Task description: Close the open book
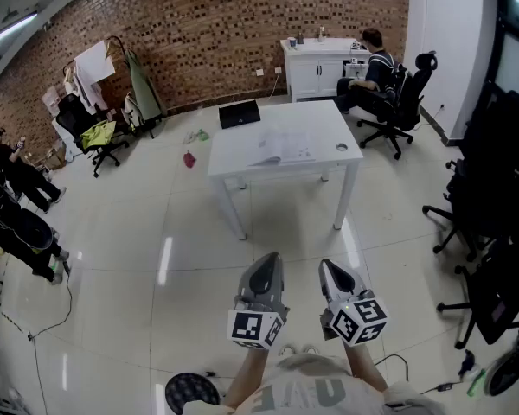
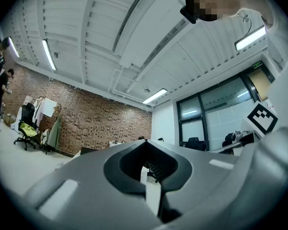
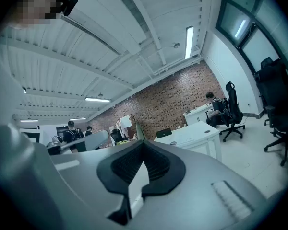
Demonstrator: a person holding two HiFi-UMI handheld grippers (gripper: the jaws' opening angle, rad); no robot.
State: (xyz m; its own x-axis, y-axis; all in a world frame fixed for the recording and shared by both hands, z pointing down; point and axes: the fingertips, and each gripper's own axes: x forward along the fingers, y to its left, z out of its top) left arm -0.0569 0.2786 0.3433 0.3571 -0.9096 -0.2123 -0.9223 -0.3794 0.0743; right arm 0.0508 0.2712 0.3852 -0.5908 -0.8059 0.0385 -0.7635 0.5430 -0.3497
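Open book on the table, both grippers back at the body

The open book (image 1: 281,148) lies flat on the white table (image 1: 333,128), well apart from both grippers and straight ahead of them (a dark laptop (image 1: 240,113) sits near the table's far-left corner). The left gripper (image 1: 267,264) and right gripper (image 1: 330,268) are held side by side near the person's chest, pointing towards the table. Both have their jaws pressed together, with nothing between them.
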